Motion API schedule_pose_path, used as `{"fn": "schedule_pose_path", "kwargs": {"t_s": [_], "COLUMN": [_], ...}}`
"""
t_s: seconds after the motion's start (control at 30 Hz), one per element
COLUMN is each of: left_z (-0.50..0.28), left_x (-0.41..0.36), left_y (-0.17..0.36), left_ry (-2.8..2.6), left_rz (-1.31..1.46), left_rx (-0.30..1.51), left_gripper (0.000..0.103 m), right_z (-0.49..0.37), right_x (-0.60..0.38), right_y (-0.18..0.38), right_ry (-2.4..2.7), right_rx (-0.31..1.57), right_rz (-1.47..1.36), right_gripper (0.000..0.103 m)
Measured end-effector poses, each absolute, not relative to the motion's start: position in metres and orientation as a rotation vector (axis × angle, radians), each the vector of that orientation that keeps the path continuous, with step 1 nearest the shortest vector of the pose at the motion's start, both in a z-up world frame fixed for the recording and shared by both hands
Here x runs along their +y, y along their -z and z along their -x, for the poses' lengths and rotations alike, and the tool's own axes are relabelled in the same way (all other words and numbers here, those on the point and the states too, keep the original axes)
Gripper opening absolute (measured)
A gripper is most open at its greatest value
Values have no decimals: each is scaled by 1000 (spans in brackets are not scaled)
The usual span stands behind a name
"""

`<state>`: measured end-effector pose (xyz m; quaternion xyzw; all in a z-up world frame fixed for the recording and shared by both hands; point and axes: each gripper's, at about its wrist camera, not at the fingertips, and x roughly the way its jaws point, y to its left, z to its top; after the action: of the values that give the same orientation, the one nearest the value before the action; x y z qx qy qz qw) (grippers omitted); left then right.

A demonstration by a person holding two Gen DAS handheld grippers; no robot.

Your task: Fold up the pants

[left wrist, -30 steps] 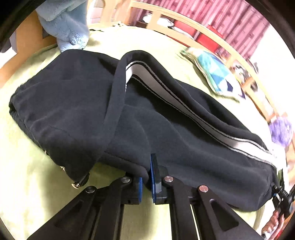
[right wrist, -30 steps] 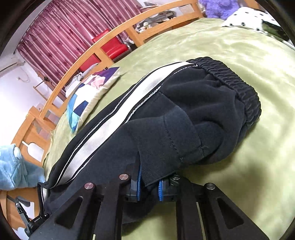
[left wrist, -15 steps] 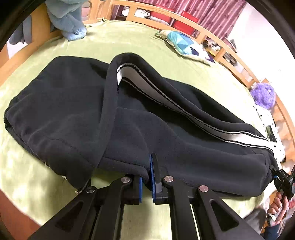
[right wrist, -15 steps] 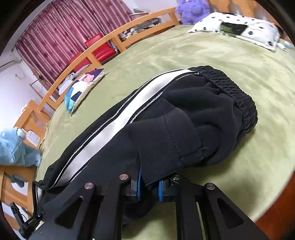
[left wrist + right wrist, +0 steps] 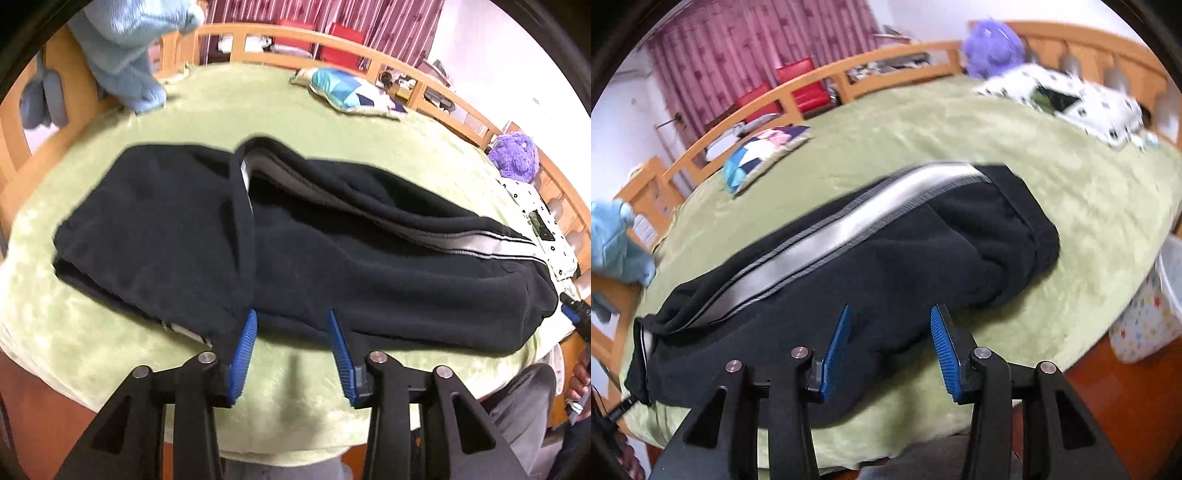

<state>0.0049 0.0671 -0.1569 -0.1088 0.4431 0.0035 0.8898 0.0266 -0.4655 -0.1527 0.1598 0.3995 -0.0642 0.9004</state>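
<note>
Both tools just opened, left tool [image 5: 291, 332] and right tool [image 5: 890, 328] each releasing the near hem they pinched a second ago, so the black pants [image 5: 295, 254] lie lengthwise-folded mid green bed [image 5: 258, 107]; cross-fold likely next.

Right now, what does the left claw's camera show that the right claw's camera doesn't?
Only the left view shows the left claw, open at the pants' near edge, and the dark loop of fabric lying across the pants.

Only the right view shows the right claw, open, and the butterfly-print cloth beside the bed.

Both show the black pants with the silver stripe, the green blanket, the patchwork pillow, the purple plush toy and the blue plush toy.
</note>
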Motion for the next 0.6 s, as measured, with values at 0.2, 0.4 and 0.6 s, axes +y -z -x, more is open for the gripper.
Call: {"fn": "schedule_pose_path", "kwargs": {"t_s": [0.2,0.4,0.6], "left_z": [-29,-55,-77], "left_x": [78,85,89], "left_y": [156,171,186], "left_ry": [-68,-91,-107], "left_rz": [196,188,190], "left_rx": [919,949,974], "left_gripper": [52,51,51], "right_z": [-34,-44,-49], "right_x": [-431,-413,-407], "right_y": [146,163,172], "right_ry": [95,59,52], "right_rx": [781,809,805], "right_rz": [-270,-274,-268], "right_gripper": [51,51,51]}}
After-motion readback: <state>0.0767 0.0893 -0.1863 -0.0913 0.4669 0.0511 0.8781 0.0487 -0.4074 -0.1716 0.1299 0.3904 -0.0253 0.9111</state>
